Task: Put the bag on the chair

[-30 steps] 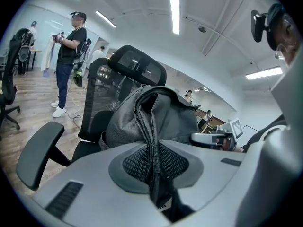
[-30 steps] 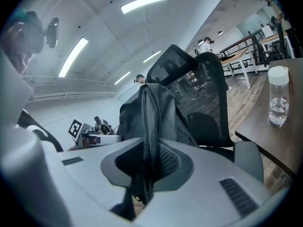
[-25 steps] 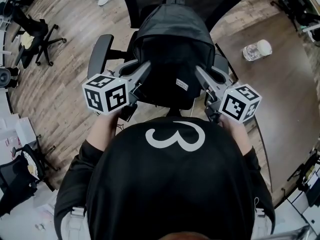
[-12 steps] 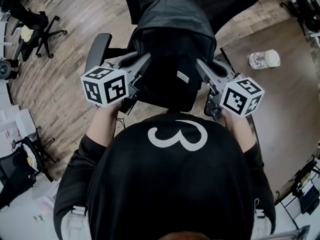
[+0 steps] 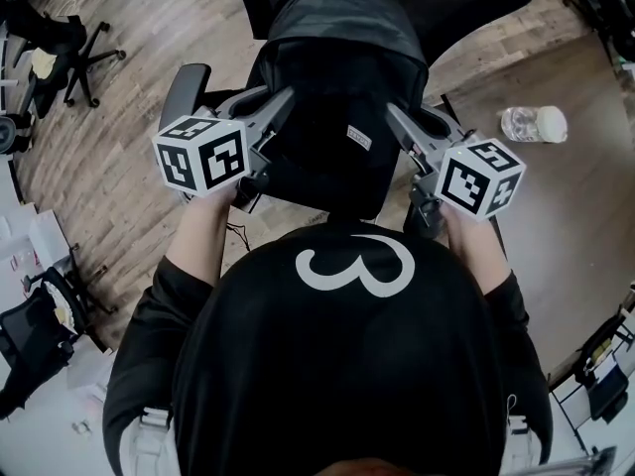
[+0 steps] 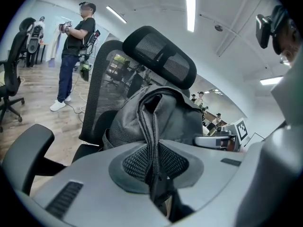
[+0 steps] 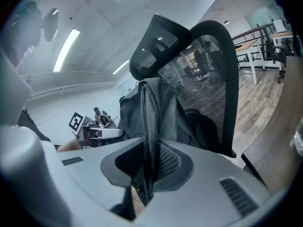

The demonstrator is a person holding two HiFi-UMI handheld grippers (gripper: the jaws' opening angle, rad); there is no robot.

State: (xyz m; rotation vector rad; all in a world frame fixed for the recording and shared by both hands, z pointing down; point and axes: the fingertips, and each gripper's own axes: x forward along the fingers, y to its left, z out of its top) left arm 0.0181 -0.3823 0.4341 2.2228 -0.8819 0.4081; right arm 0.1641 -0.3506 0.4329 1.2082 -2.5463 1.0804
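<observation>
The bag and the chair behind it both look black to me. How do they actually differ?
The bag is soft, creased fabric; the chair has a stiff mesh back and headrest. The bag is pinched by the left gripper and right gripper; the chair is gripped by nothing. Both are dark.

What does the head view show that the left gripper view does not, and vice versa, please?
Only the head view: a clear plastic bottle lying on the brown table. Only the left gripper view: a standing person's dark-shirted torso and white ceiling strip lights. Both: the black fabric backpack and the black mesh office chair.
</observation>
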